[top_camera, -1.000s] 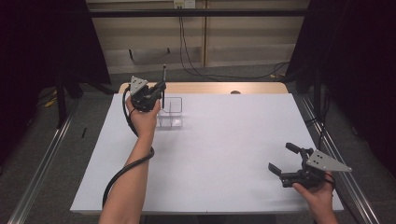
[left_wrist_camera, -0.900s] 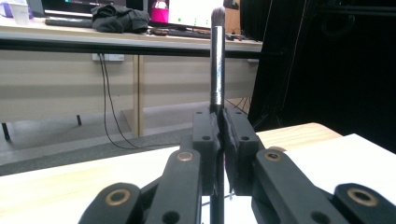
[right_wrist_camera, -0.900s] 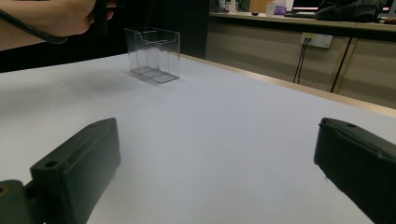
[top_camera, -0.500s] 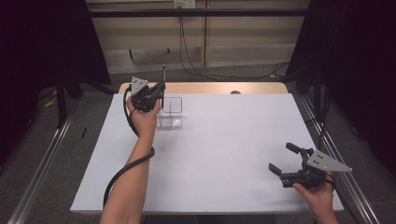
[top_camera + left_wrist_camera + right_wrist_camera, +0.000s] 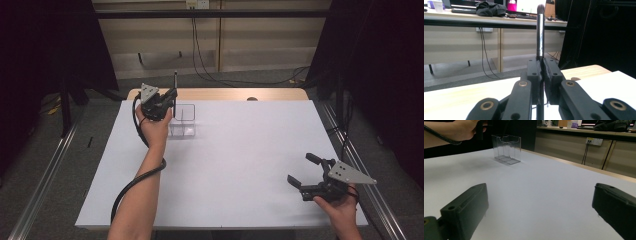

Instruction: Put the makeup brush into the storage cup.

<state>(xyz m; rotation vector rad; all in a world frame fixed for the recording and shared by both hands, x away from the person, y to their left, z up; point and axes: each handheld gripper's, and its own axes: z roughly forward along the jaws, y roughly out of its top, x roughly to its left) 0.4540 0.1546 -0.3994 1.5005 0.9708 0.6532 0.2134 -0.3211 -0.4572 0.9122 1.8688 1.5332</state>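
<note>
High view: brush (image 5: 175,92) position unchanged.

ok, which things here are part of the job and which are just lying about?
In the job:
- brush, upright, clamped in left gripper
- clear organizer, beside that gripper

Not in it:
- right gripper, jaws open, nothing between them
- white table
- wall cables

- From high above the near edge, we look forward and down over the whole tabletop (image 5: 240,165).
- On the left claw (image 5: 541,72), we look level, close along its jaws.
- On the right claw (image 5: 539,212), we sit low, sharing the clear box (image 5: 506,149) with the high view.
</note>
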